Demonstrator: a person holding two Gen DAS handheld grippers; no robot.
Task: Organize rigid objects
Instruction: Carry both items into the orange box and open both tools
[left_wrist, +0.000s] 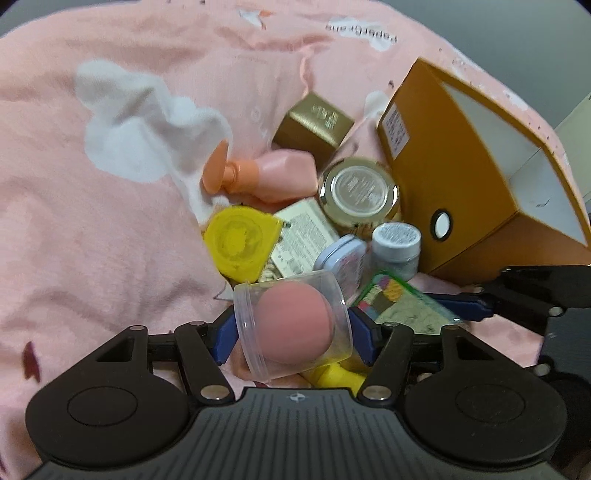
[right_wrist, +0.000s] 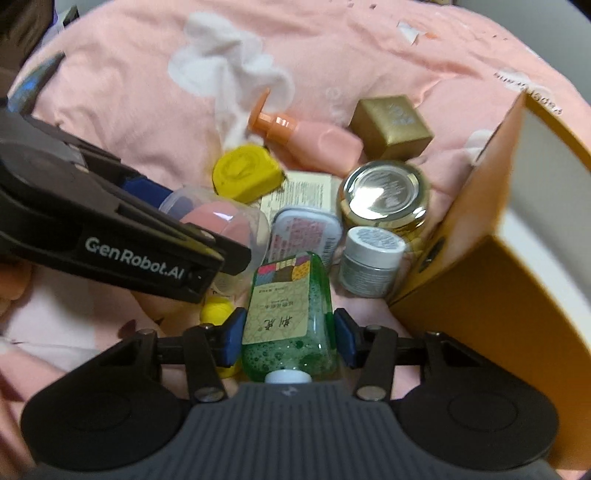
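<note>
— Between the blue pads of the left gripper (left_wrist: 293, 334) a clear plastic jar (left_wrist: 291, 326) with a pink sponge (left_wrist: 295, 325) inside is sitting; the jaws are standing fairly wide and pressing on its 2 sides, so it is being held.

— And the right gripper (right_wrist: 290, 334)?

— Its jaws are straddling a green bottle (right_wrist: 291, 314) that is lying with its white cap toward the camera. Whether the pads are actually pressing on it, I cannot tell; a sliver of gap seems to be showing on each side.

— What is lying around them?

— Just beyond the green bottle, a small flat tin (right_wrist: 304, 230) and a little grey jar (right_wrist: 369, 264) are sitting side by side, with a gold-rimmed jar (right_wrist: 386, 194) behind them. A yellow tape measure (left_wrist: 240, 242) is resting beside a printed white carton (left_wrist: 303, 236). Farther out, a pink pump bottle (left_wrist: 266, 175) with an orange top is lying on its side, touching a gold box (left_wrist: 314, 125).

— And the big thing on the right?

— An orange storage box (left_wrist: 461, 192), white inside, is tilting just beside the jars. Everything is resting on a rumpled pink cloth (left_wrist: 92, 240) with white patches.
</note>
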